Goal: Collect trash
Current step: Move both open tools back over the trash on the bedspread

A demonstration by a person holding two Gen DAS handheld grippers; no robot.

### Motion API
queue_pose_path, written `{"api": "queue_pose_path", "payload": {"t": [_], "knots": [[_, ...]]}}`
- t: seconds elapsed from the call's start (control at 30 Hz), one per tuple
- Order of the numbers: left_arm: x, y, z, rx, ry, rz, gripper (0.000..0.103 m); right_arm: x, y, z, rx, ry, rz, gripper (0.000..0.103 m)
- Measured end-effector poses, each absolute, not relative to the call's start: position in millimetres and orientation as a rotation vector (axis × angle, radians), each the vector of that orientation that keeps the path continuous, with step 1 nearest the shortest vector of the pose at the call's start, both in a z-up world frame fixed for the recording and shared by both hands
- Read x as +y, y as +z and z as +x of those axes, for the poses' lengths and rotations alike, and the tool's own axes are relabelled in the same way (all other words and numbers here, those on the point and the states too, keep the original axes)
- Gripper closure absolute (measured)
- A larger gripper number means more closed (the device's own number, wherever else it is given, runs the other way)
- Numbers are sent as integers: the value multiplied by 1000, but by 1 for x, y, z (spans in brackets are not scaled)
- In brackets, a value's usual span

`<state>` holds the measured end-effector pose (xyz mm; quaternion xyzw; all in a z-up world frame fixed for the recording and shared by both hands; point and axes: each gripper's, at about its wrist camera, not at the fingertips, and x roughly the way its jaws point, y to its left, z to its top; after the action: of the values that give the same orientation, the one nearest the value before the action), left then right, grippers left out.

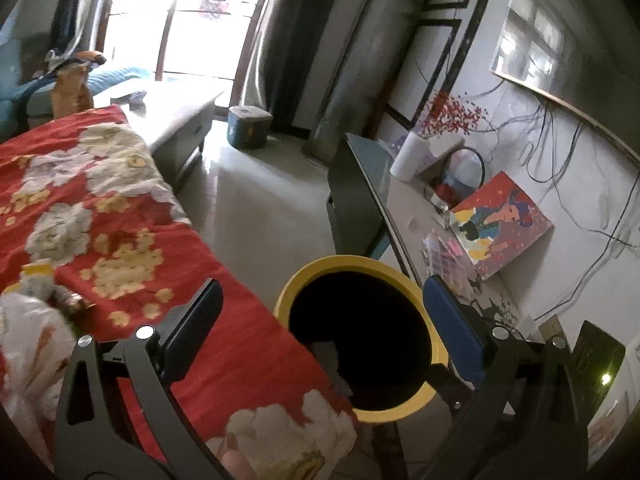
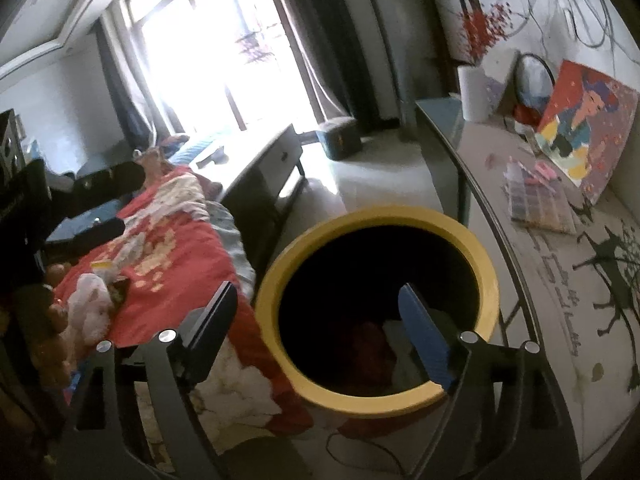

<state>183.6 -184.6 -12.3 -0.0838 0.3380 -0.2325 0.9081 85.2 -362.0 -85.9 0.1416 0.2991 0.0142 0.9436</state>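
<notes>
A yellow-rimmed trash bin (image 1: 400,410) (image 2: 276,276) with a dark inside stands between the red floral blanket and the long table. White and reddish scraps lie at its bottom (image 2: 380,340). My left gripper (image 1: 324,320) is open and empty, above the bin's near side and the blanket edge. My right gripper (image 2: 320,320) is open and empty, right over the bin's mouth. A crumpled white plastic bag (image 1: 24,344) (image 2: 88,312) with a yellow-topped item (image 1: 38,270) lies on the blanket at the left.
A red floral blanket (image 1: 120,220) (image 2: 176,248) covers the surface at left. A long table (image 1: 416,208) (image 2: 560,280) at right holds a white vase (image 2: 474,92), a painting (image 2: 584,120) and a bead box (image 2: 536,200). A low cabinet (image 2: 260,164) and a stool (image 1: 248,126) stand by the window.
</notes>
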Motion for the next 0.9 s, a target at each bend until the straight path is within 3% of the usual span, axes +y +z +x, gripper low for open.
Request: {"api": "queue_pose_path", "payload": {"t": [0.47, 0.9], "knots": [[-125, 8, 142, 596, -379, -202, 11, -314, -49, 72, 512, 121, 215, 15], [-58, 7, 121, 569, -256, -207, 11, -257, -39, 81, 532, 255, 156, 13]]}}
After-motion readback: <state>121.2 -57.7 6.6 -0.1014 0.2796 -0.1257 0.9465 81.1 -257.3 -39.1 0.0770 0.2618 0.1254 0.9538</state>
